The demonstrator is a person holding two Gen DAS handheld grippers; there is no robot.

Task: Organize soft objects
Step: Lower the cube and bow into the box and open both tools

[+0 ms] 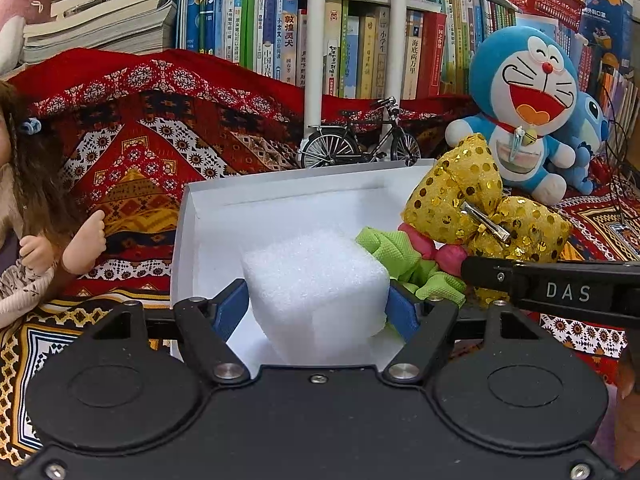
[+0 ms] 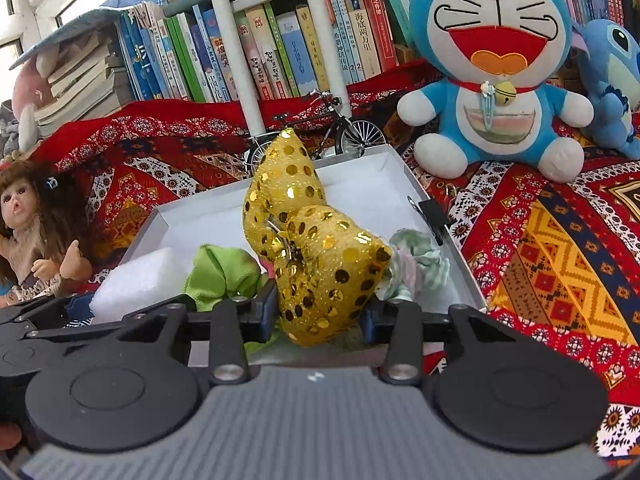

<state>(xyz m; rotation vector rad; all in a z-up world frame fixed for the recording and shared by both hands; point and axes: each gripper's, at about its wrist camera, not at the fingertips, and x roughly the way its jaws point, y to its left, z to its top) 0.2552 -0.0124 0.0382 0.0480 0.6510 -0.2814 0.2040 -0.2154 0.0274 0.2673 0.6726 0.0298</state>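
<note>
My left gripper (image 1: 318,306) had its fingers clamped on the white foam block (image 1: 316,276) over the white box (image 1: 188,216). My right gripper (image 2: 320,312) pinched the gold sequin bow (image 2: 312,256) between its fingers, above that box.

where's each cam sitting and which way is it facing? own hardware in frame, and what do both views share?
Left wrist: on the left gripper, facing forward and down into the white box; jaws clamp the foam block; right gripper's finger enters at right.
Right wrist: on the right gripper, same heading; jaws clamp the gold sequin bow; left gripper at lower left.
Shared: box, block, bow, green cloth, toy bicycle, blue cat plush.
</note>
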